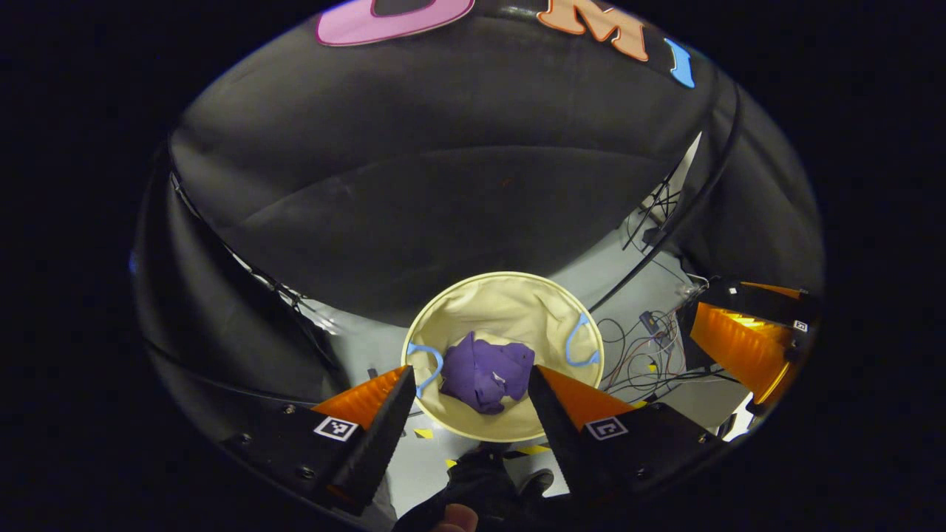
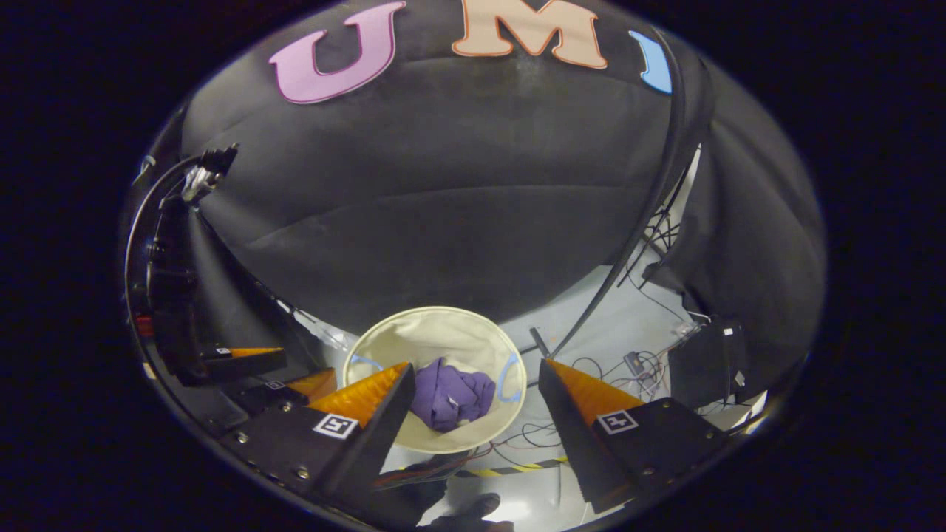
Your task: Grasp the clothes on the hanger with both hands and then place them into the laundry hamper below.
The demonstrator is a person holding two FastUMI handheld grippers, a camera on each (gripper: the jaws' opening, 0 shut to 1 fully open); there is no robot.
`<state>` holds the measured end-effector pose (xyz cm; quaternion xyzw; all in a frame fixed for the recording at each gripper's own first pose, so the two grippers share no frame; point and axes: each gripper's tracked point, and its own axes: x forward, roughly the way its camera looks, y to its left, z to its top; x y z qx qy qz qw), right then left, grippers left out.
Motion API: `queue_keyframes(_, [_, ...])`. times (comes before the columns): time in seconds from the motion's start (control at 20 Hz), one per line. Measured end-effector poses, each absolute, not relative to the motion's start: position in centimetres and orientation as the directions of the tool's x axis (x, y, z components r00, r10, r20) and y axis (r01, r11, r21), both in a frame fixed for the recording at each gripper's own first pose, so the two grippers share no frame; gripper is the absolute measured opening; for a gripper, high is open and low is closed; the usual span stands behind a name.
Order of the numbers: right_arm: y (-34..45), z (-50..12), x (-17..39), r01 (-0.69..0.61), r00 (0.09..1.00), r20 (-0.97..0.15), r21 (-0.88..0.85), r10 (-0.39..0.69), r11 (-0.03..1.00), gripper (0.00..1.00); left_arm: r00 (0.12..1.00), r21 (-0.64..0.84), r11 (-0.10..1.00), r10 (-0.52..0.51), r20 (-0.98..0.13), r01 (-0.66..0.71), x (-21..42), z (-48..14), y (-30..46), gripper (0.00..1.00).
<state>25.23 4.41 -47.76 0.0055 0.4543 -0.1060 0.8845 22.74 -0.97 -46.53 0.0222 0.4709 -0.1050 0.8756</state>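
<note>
A purple garment [image 1: 484, 373] lies crumpled in the bottom of a round cream laundry hamper [image 1: 510, 295] with light-blue handles, far below me on the floor. My left gripper [image 1: 471, 384] hangs open above it with nothing between its fingers. In the right gripper view the same purple garment [image 2: 449, 397] rests inside the hamper [image 2: 432, 336]. My right gripper [image 2: 477, 380] is open and holds nothing. The right gripper [image 1: 746, 347] also appears at the right edge of the left gripper view, and the left gripper [image 2: 244, 362] at the left edge of the right gripper view.
Loose cables [image 1: 643, 355] and small boxes lie on the grey floor right of the hamper. Yellow-black tape [image 2: 510, 468] marks the floor in front of it. A black pole [image 2: 650, 207] slants down the right side. Black cloth walls surround the booth. A shoe [image 2: 473, 508] shows below.
</note>
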Motion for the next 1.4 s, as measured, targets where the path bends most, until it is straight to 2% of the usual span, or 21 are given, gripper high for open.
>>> queue_keyframes(0.55, [6.2, -36.7, 15.6, 0.176, 0.711, -0.69, -0.012, -0.136, 0.984, 1.0, 0.695, -0.063, 0.996, -0.092, -0.713, 0.068, 15.7, -36.8, 0.8, 0.96])
queue_keyframes(0.85, [7.6, -30.8, 14.4, 0.124, 0.772, -0.624, -0.039, -0.121, 0.991, 1.0, 0.77, -0.008, 0.999, -0.032, -0.638, 0.035, 13.0, -31.2, 3.8, 0.96])
queue_keyframes(1.1, [9.2, -25.7, 14.5, 0.126, 0.819, -0.556, -0.061, -0.138, 0.99, 1.0, 0.813, -0.02, 0.997, -0.071, -0.578, 0.073, 12.2, -27.3, 5.3, 0.95])
queue_keyframes(1.15, [9.6, -24.9, 15.2, 0.134, 0.829, -0.541, -0.054, -0.142, 0.99, 0.97, 0.827, -0.01, 0.996, -0.078, -0.556, 0.087, 11.8, -26.2, 5.9, 0.96])
queue_keyframes(1.35, [12.0, -20.8, 15.1, 0.164, 0.867, -0.473, -0.02, -0.154, 0.986, 0.97, 0.887, 0.007, 0.988, -0.136, -0.44, 0.155, 12.0, -20.9, 7.1, 0.97])
queue_keyframes(1.4, [12.8, -19.8, 14.9, 0.157, 0.882, -0.449, -0.009, -0.144, 0.988, 1.0, 0.901, 0.009, 0.986, -0.151, -0.407, 0.169, 12.0, -19.4, 7.2, 0.95])
